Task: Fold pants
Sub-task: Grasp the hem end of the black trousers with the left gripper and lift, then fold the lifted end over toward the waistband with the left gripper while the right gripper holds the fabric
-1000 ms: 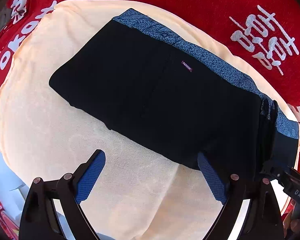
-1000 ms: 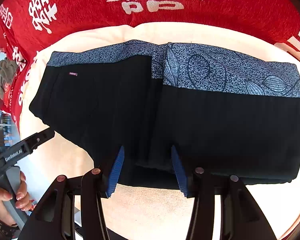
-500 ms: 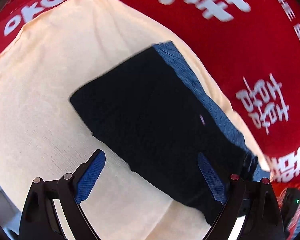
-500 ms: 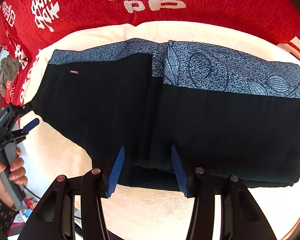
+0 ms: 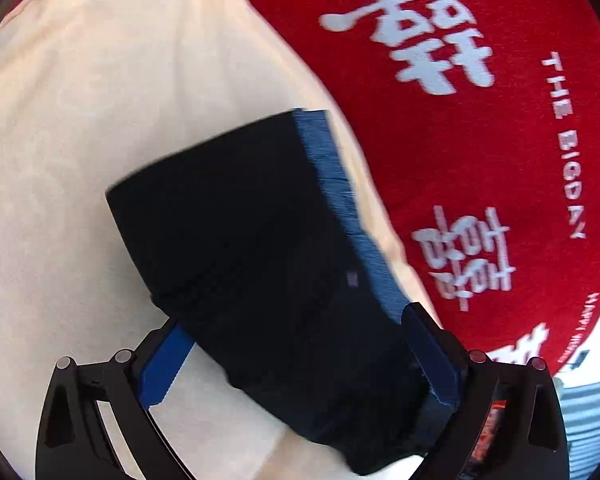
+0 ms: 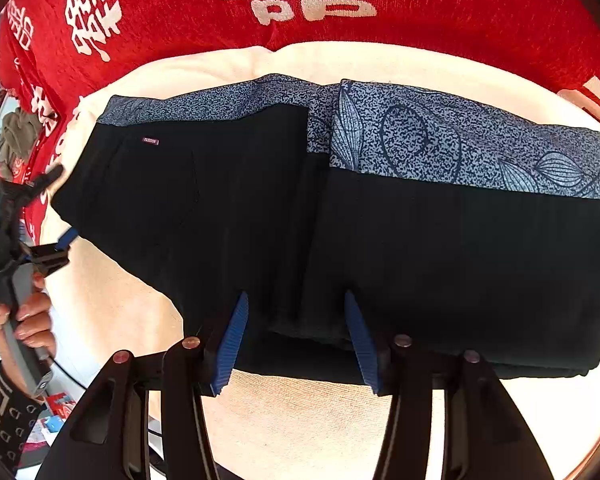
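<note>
The black fabric pants [image 6: 380,240] with a blue-grey patterned waistband lie folded on a cream towel [image 6: 300,420] over a red printed cloth [image 5: 480,160]. The left gripper [image 5: 300,360] has just been opening, jaws wide astride the pants' end. The right gripper [image 6: 296,340] rests half-open on the near hem

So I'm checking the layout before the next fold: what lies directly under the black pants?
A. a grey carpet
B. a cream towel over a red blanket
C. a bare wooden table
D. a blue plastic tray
B: the black pants lie on a cream towel, and a red blanket with white characters shows beyond its edge.
</note>
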`<control>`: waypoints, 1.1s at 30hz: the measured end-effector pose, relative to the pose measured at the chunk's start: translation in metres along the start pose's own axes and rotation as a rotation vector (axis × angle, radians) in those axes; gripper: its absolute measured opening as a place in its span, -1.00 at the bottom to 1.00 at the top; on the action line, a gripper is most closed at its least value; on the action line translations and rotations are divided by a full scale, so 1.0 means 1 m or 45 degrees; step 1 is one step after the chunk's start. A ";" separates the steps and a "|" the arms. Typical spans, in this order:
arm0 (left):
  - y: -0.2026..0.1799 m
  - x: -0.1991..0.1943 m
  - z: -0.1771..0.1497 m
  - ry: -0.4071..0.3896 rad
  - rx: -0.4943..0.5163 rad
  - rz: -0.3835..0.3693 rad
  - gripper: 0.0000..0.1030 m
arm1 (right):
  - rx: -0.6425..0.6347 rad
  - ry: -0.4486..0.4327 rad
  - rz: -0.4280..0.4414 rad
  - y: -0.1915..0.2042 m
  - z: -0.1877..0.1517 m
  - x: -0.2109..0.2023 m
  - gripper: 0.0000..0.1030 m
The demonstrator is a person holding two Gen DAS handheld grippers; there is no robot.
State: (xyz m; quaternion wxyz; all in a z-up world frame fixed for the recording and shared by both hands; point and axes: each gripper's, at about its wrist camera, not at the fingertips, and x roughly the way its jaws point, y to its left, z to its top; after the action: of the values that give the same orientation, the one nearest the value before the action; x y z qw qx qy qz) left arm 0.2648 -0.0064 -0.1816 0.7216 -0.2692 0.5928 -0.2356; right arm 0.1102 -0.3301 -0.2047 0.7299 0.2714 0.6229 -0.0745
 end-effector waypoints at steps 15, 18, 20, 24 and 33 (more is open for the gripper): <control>-0.050 0.036 0.012 -0.058 0.381 0.511 -0.33 | 0.078 0.035 0.138 0.000 0.018 -0.028 0.18; -0.100 0.037 -0.022 -0.152 0.857 0.670 -0.36 | 0.074 0.001 0.243 0.013 0.047 -0.054 0.51; -0.118 0.035 -0.044 -0.193 1.041 0.694 -0.36 | 0.042 0.012 0.318 0.033 0.073 -0.065 0.63; -0.137 0.037 -0.070 -0.223 1.236 0.699 -0.36 | -0.145 0.100 0.442 0.102 0.131 -0.065 0.68; -0.152 0.031 -0.085 -0.231 1.317 0.682 -0.36 | -0.494 0.502 0.205 0.220 0.169 0.013 0.68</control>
State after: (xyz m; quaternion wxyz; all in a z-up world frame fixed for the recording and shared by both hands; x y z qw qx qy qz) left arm 0.1844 -0.1488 -0.1158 0.8413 0.2576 0.3841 -0.2799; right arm 0.3581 -0.2241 -0.1374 0.6366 0.1847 0.7318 0.1584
